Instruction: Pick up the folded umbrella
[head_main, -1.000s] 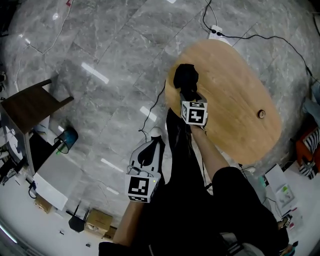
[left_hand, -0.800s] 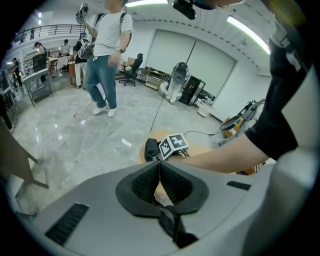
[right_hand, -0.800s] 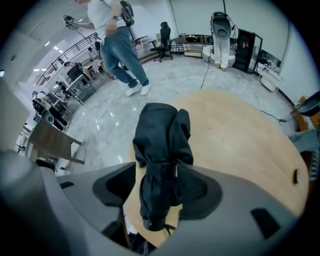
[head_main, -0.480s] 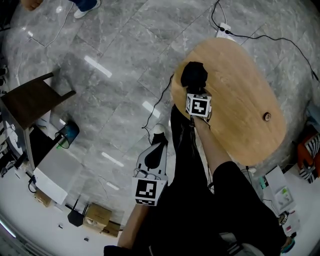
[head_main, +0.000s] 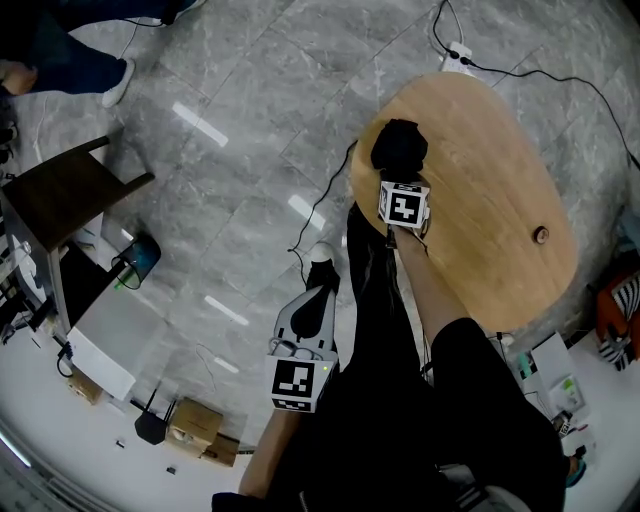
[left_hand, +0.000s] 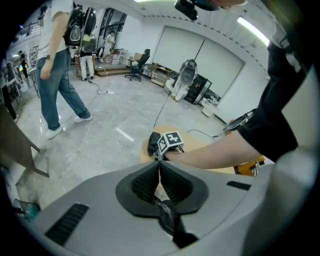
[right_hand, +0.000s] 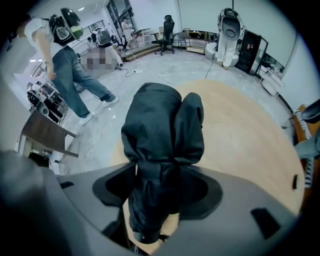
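Far left: one dark brown wooden stool (head_main: 70, 195) stands on the grey stone floor (head_main: 230, 130).
Standing person: one person in blue jeans (left_hand: 57, 65) stands on the floor, well apart from the table. The head view shows only this person's legs, at the top left.
Left gripper: one grey left gripper (left_hand: 159, 167) hangs over the floor, next to the black trouser leg of the person who holds it. It has one cube with square markers. Its two jaws are pressed together at the tips, with nothing between them.
Right gripper: one right gripper (right_hand: 161, 172), also with one marker cube, reaches over the left end of the table. Its two jaws pinch the umbrella, one on each side.
Umbrella: one black folded umbrella (right_hand: 162, 125) sticks out past the jaws, with its bunched cloth end the farthest out. It is over the left end of the table. I cannot tell if it touches the top.
Table: one oval light wooden table (head_main: 490, 170) stands on the floor.
On the table: one small round dark thing (head_main: 541, 236) sits near the right end, well apart from the umbrella.
Behind the table: one white power strip (head_main: 458, 52) lies on the floor, with black wires running from it.
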